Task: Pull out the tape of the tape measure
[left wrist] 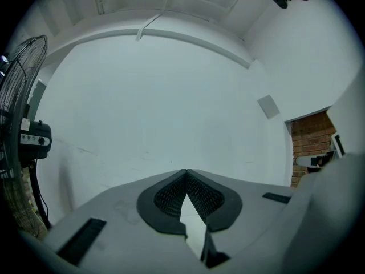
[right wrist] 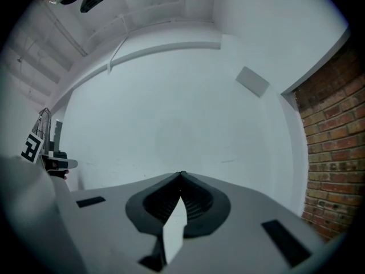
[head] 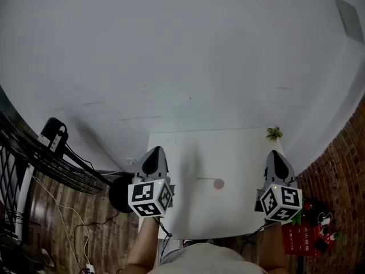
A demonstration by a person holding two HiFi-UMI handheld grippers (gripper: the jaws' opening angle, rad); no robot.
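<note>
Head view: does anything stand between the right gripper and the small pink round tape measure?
Nothing visible does. The small pink round tape measure lies on bare white table left of the right gripper; the small green plant stands farther back.

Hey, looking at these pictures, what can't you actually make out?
- Head view: the small pinkish round thing on the white table is too small to tell if it is the tape measure, or whether tape is out.
- Both gripper views: aimed level at the wall, so the table does not show.
- Head view: the red items at right are dim, print too small.
</note>
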